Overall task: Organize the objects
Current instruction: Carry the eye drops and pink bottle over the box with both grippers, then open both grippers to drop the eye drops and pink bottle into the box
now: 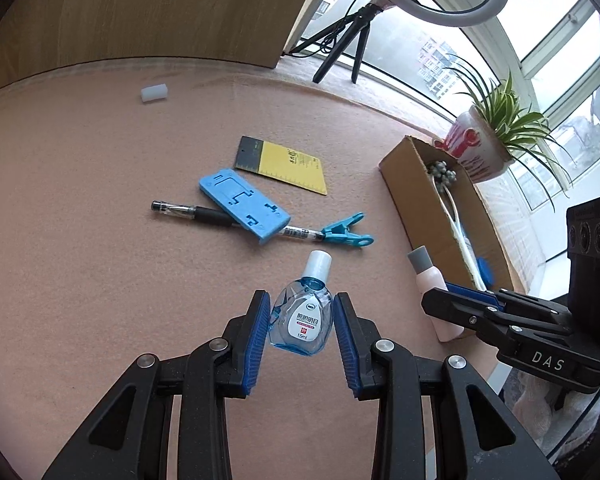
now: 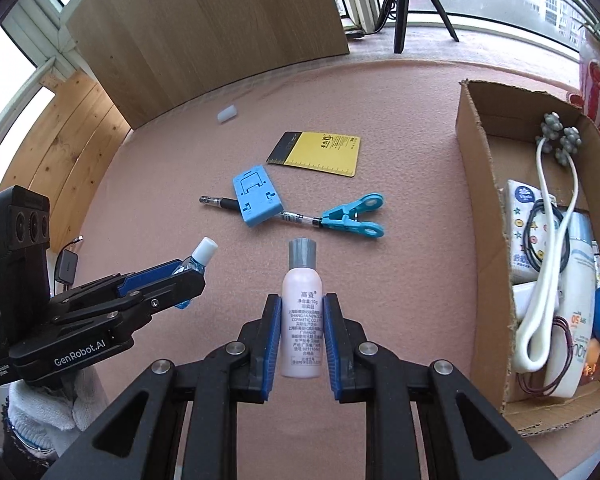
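My left gripper (image 1: 301, 300) is shut on a small clear-blue eye-drop bottle (image 1: 302, 316) with a white cap, held above the pink mat. My right gripper (image 2: 302, 304) is shut on a pale pink bottle (image 2: 302, 320) with a grey cap, upright between the blue pads. Each gripper shows in the other view: the left gripper (image 2: 188, 276) at the left with the eye-drop bottle (image 2: 200, 258), the right gripper (image 1: 444, 300) at the right with the pink bottle (image 1: 430, 276). A cardboard box (image 2: 480, 208) at the right holds several items.
On the mat lie a pen (image 1: 188, 213) under a blue phone stand (image 1: 244, 210), a blue clip (image 1: 346, 232), a yellow notepad (image 1: 288, 164) and a white block (image 1: 154, 93). A potted plant (image 1: 480, 144), tripod (image 1: 340, 40) and wooden board (image 1: 160, 8) stand behind.
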Demonstrator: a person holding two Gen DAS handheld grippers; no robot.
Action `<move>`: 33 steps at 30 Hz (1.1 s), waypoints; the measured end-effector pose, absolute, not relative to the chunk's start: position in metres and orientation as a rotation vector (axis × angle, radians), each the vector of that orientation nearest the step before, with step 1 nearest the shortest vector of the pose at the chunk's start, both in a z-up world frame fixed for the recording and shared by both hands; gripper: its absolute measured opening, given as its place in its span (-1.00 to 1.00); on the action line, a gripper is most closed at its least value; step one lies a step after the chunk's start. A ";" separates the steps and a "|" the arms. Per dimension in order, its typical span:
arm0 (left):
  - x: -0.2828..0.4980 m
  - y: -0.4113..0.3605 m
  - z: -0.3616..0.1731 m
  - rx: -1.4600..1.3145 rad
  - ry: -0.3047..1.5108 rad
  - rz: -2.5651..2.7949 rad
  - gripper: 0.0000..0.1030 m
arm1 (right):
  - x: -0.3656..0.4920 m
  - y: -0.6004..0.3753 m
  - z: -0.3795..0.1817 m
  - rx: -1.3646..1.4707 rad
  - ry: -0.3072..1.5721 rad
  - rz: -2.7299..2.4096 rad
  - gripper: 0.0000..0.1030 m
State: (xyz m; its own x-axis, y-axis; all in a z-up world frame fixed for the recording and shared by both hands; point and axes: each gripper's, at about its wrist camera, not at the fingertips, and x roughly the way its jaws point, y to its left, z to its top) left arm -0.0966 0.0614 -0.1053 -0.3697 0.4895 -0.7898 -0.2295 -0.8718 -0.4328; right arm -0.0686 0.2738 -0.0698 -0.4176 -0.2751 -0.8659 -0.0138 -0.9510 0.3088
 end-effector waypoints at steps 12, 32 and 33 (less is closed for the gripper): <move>-0.119 0.158 -0.076 -1.326 -0.244 2.202 -0.31 | -0.018 0.378 -0.050 1.549 -0.570 -2.669 -0.64; -0.180 0.290 -0.076 -1.277 -0.163 2.190 -0.31 | -0.034 0.469 -0.044 1.499 -0.602 -2.820 -0.64; -0.181 0.293 -0.076 -1.271 -0.162 2.190 -0.31 | -0.035 0.470 -0.045 1.500 -0.598 -2.820 -0.64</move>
State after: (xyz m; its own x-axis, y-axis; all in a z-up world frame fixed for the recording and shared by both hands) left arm -0.1810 0.2934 -0.0758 -0.3653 0.5484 -0.7522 -0.4320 -0.8157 -0.3848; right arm -0.0352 0.4700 -0.0448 -0.5694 -0.0759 -0.8186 -0.2627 -0.9267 0.2686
